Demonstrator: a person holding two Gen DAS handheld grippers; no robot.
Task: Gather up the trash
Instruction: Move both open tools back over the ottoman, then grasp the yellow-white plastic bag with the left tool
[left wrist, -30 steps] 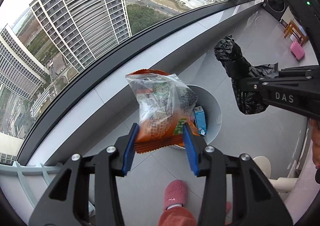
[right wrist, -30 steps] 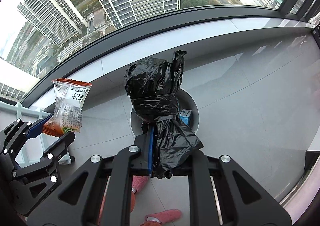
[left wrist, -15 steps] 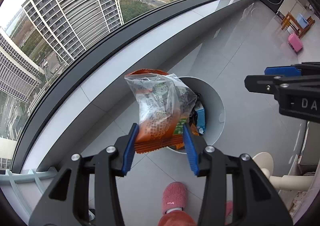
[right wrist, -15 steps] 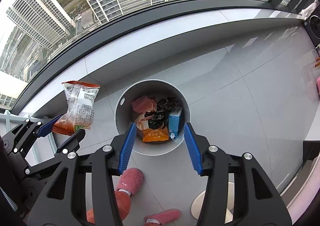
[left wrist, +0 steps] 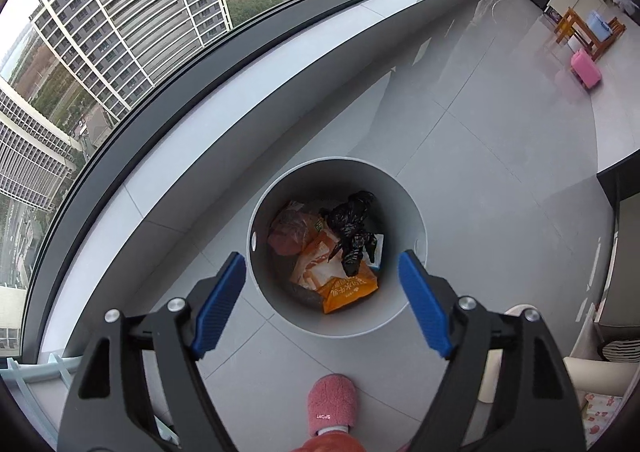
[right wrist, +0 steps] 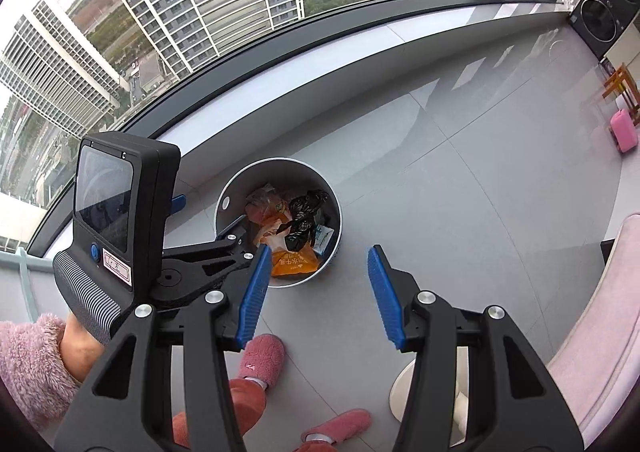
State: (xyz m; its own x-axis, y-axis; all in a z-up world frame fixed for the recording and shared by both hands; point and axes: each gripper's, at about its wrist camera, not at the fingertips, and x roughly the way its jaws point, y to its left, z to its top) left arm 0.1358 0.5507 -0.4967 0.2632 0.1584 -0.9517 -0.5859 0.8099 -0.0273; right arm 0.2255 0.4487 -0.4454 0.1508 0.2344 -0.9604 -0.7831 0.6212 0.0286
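A grey round bin [left wrist: 404,204] stands on the tiled floor by the window; it also shows in the right wrist view [right wrist: 336,208]. Inside lie a black plastic bag [left wrist: 354,236], orange snack packets [left wrist: 344,290] and a small blue carton, partly hidden. My left gripper [left wrist: 326,302] is open and empty, held above the bin's near rim. My right gripper [right wrist: 316,290] is open and empty, above the floor just right of the bin. The left gripper's body [right wrist: 120,212] shows at the left of the right wrist view.
A curved window sill [left wrist: 240,92] runs behind the bin. The person's pink slippers [right wrist: 262,358] stand on the floor below the grippers. A pink chair [right wrist: 600,332] is at the right. A pink case [left wrist: 586,68], a wooden stool and a washing machine stand far right.
The right gripper opened and dropped the black bag into the bin. The left gripper then opened and the snack packet fell in. Both grippers moved over and beside the bin.
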